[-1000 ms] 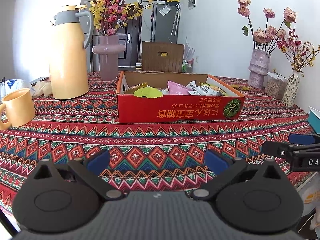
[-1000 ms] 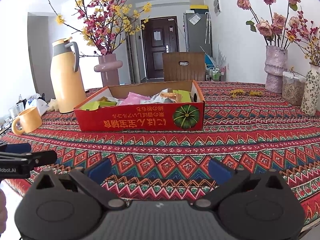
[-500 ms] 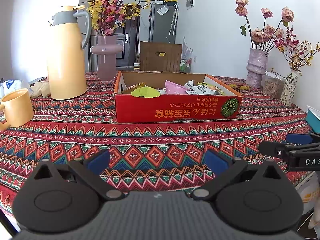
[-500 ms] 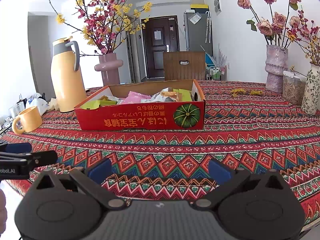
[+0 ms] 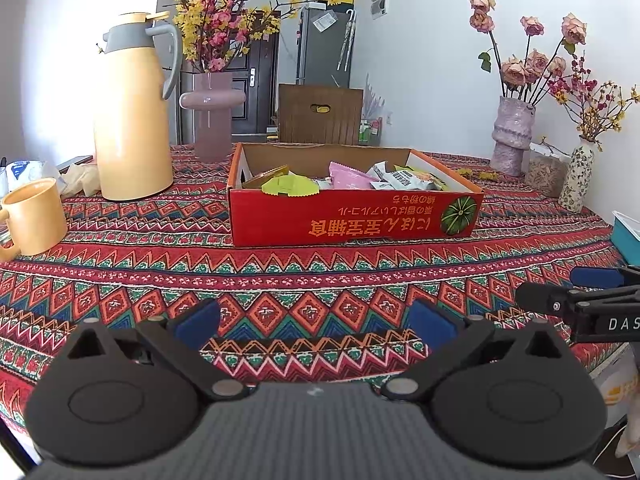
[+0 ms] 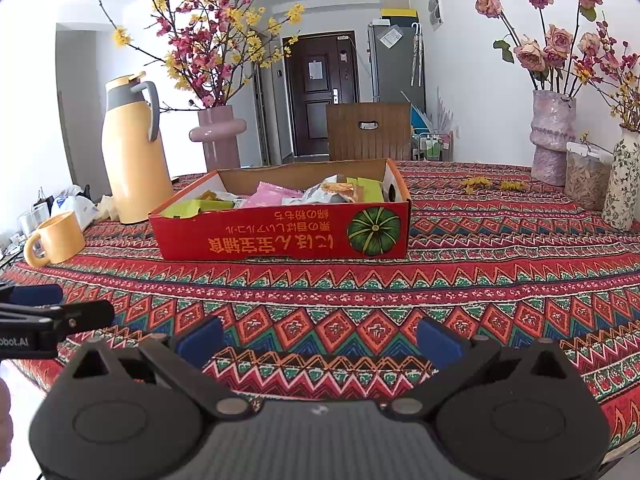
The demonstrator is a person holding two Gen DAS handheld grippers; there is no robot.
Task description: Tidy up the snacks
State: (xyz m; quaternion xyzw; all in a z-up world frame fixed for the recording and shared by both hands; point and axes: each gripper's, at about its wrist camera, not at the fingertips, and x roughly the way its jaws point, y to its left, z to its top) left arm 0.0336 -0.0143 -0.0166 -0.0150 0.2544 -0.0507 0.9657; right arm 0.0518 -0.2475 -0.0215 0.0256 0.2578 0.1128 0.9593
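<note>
A red cardboard box (image 5: 352, 222) (image 6: 280, 238) with a pumpkin picture sits mid-table and holds several snack packets: a yellow-green one (image 5: 290, 186), a pink one (image 5: 349, 178) (image 6: 272, 194) and white printed ones (image 5: 400, 180). My left gripper (image 5: 316, 322) hovers over the near table edge, well short of the box, open and empty. My right gripper (image 6: 318, 338) is likewise open and empty near the front edge. Each gripper shows at the side of the other's view.
A tall yellow thermos (image 5: 130, 120) and a yellow mug (image 5: 34, 218) stand left of the box. Flower vases (image 5: 512, 136) (image 6: 554, 136), a jar (image 6: 586, 174) and a teal container (image 5: 628, 236) line the right side. A wooden chair (image 6: 368, 130) stands behind the patterned tablecloth (image 5: 280, 280).
Both grippers have drifted slightly; the box and thermos sit a little differently in the views. Nothing was gripped or released.
</note>
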